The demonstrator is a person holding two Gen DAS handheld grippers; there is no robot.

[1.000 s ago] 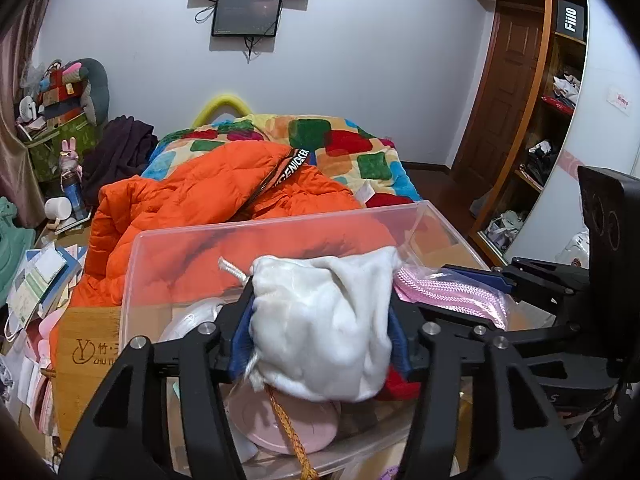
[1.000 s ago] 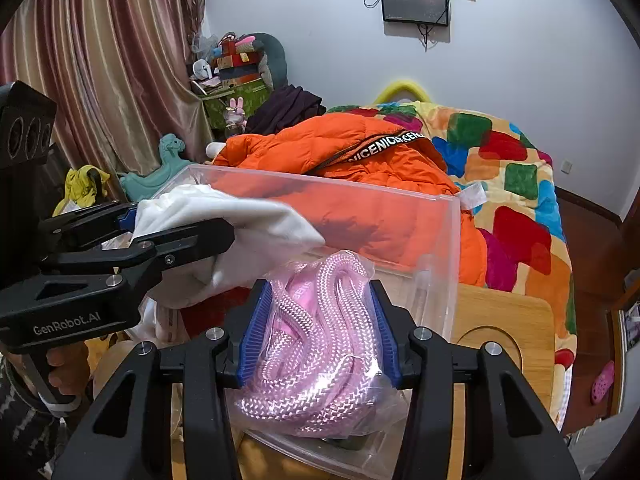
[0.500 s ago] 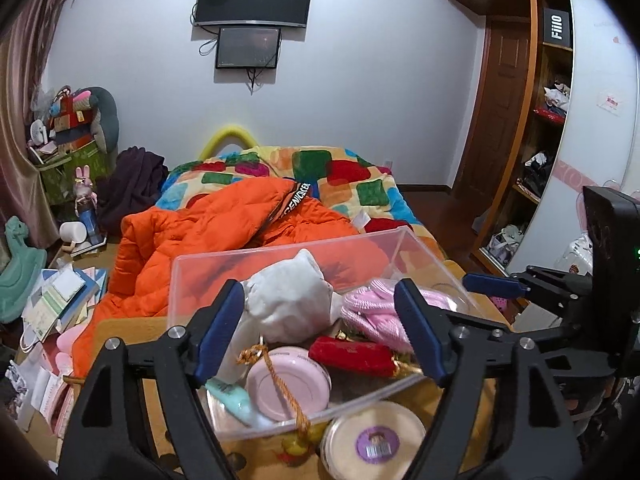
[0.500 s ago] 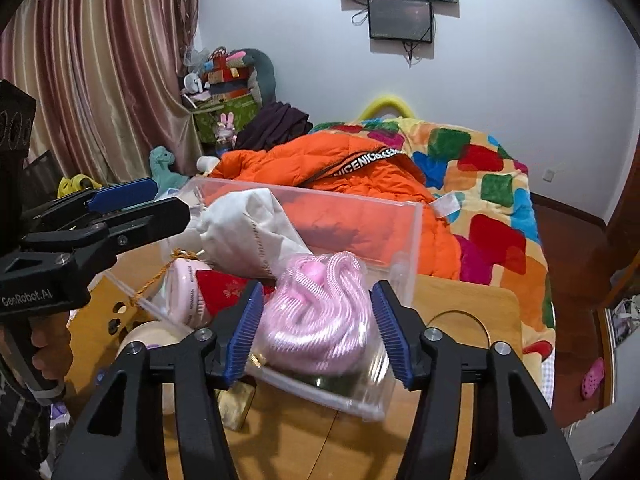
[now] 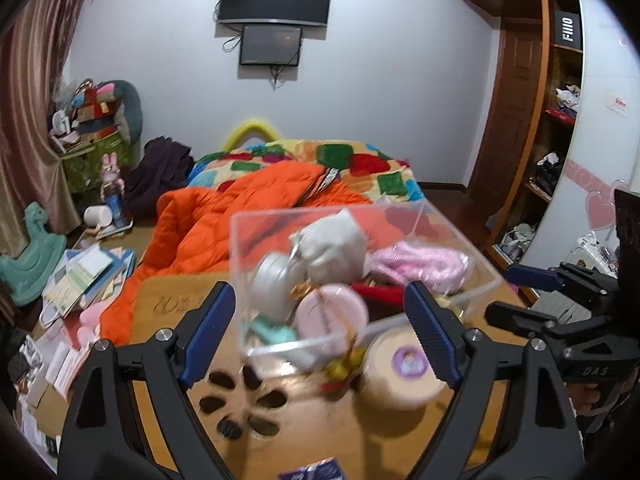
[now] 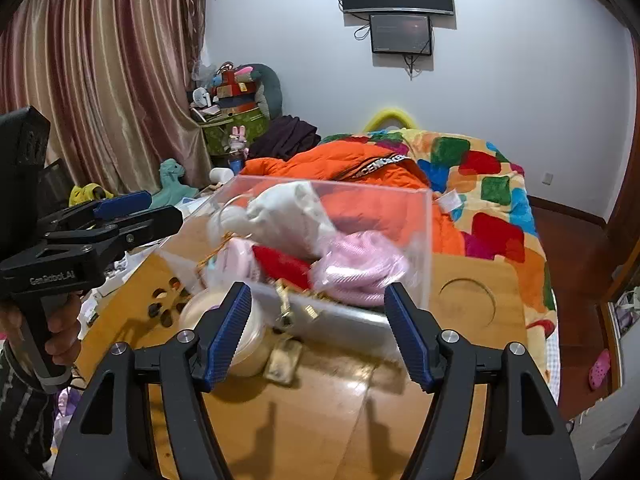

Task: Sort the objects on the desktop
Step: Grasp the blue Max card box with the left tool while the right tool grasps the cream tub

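A clear plastic box (image 5: pixel 237 240) (image 6: pixel 429 240) stands on the wooden table (image 5: pixel 168 308) (image 6: pixel 472 360). In it lie a white cloth pouch (image 5: pixel 332 248) (image 6: pixel 288 212), a bagged pink rope (image 5: pixel 420 260) (image 6: pixel 360 264), a red pouch (image 5: pixel 376 292) (image 6: pixel 280 264), a pink round case (image 5: pixel 332 308) and a silver tin (image 5: pixel 272 280). A cream tin (image 5: pixel 404 372) (image 6: pixel 196 308) sits outside, against the box's near wall. My left gripper (image 5: pixel 318 290) and right gripper (image 6: pixel 317 288) hover short of the box. Their jaws are opening, with nothing between the pads.
A bed with an orange jacket (image 5: pixel 248 208) and a patchwork quilt (image 6: pixel 488 184) lies behind the table. Books and papers (image 5: pixel 84 276) are piled at the left. The tabletop has a round recess (image 6: pixel 466 300) and a ring of oval holes (image 5: pixel 244 404). Shelves (image 5: pixel 560 152) stand at the right.
The left gripper let go of the white pouch and the right let go of the pink rope; both items now lie in the box. Both grippers drew back and their jaws widened.
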